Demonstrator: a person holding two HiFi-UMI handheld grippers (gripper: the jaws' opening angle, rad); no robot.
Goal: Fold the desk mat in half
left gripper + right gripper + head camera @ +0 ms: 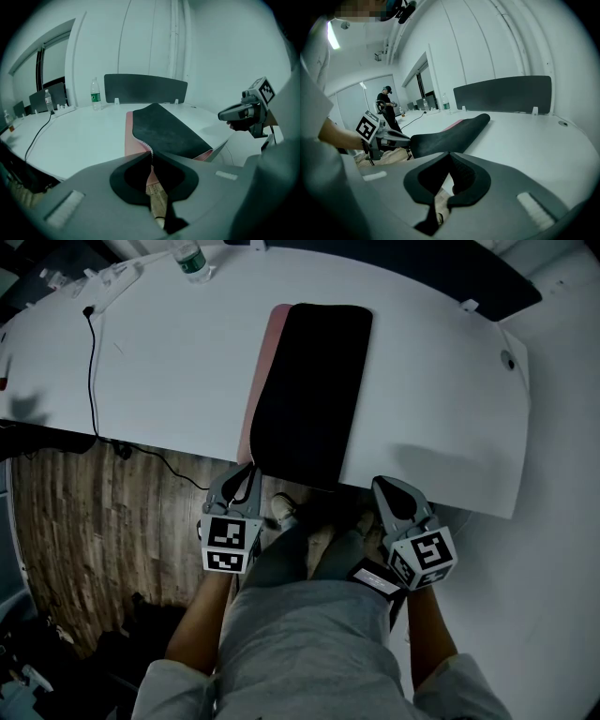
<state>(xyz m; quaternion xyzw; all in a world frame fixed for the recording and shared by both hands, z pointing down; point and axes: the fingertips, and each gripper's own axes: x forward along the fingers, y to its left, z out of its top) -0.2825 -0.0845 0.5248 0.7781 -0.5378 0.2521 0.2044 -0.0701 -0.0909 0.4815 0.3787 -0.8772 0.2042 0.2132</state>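
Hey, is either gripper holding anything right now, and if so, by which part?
The left gripper pinches the desk mat at its near left corner, by the table edge; the right gripper holds nothing.

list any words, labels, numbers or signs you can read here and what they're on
No text in these views can be read.
water bottle: green label, print too small and blurred to read.
left gripper and right gripper: cubes carry black-and-white square marker patterns, no letters or digits.
desk mat and table: no print visible.
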